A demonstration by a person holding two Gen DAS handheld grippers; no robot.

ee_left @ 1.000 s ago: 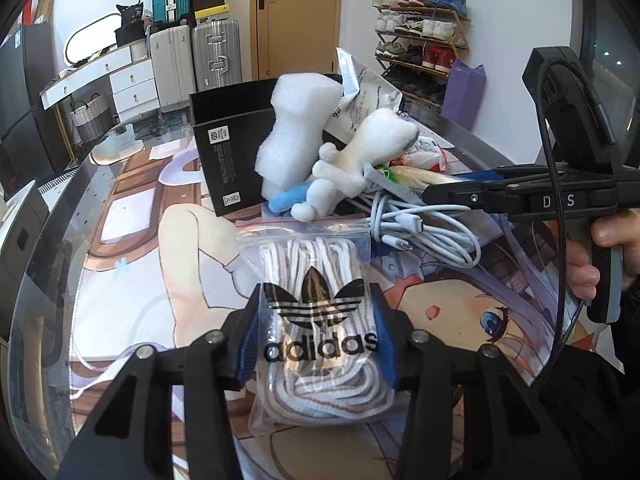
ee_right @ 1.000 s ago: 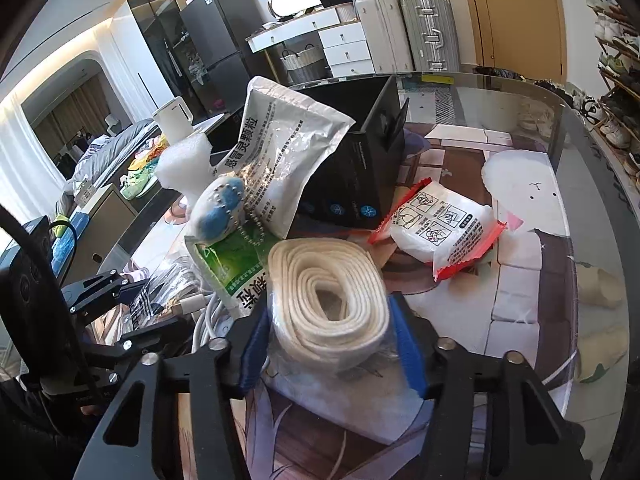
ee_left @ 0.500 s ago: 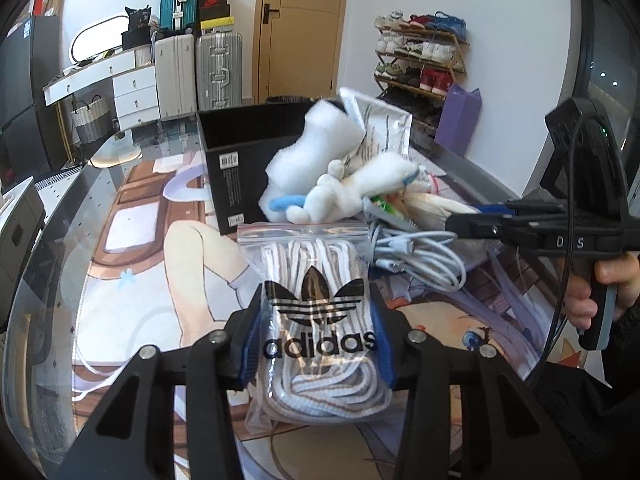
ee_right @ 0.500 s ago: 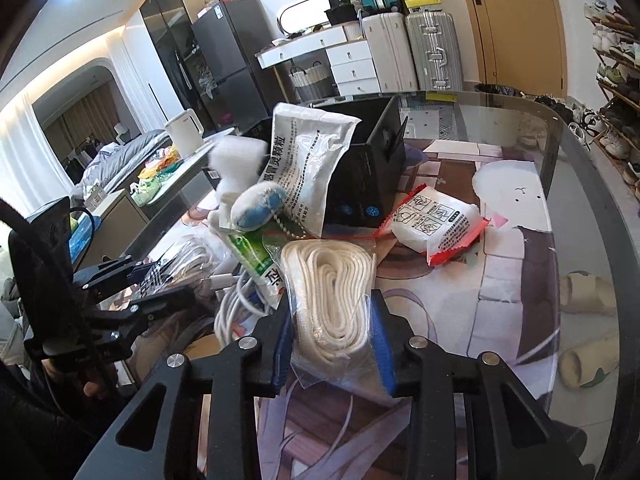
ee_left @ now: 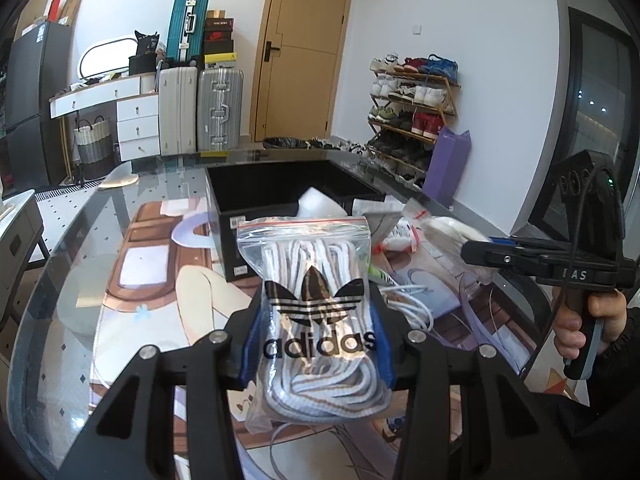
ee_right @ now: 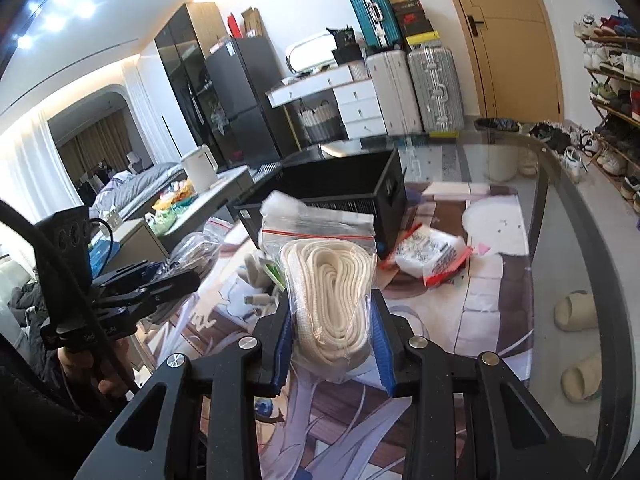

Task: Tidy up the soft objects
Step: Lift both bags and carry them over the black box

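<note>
The zip bag of white-and-grey laces [ee_left: 316, 312], printed with the adidas trefoil, stands upright between the blue pads of the left claw [ee_left: 316, 344], which is clenched on its lower half; the bag's red-striped seal is at the top, and it is lifted clear of the bench [ee_left: 80, 280]; the second zip bag, holding a coil of cream flat lace [ee_right: 334, 300], sits the same way in the right claw [ee_right: 334, 350], gripped at both sides, its seal also uppermost; in the left wrist view the right claw [ee_left: 480, 250] shows from the side, with the cream coil bulging beyond its tip and the person's right hand [ee_left: 588, 328] around the grip; in the right wrist view the left claw [ee_right: 176, 280] appears at the left edge with its bag just beyond it.

Behind both bags stands the open black box [ee_left: 280, 196] on the bench; a lump of white foam [ee_left: 320, 204] shows at its near wall, though I cannot tell whether it touches; a red-edged white packet [ee_right: 432, 256] lies just beside the box; white cables [ee_left: 408, 304] lie loosely coiled on the printed mat [ee_left: 192, 292] that covers the glass bench; farther off stand suitcases [ee_left: 200, 108], a wooden door [ee_left: 304, 48] and a shoe rack [ee_left: 412, 100].
</note>
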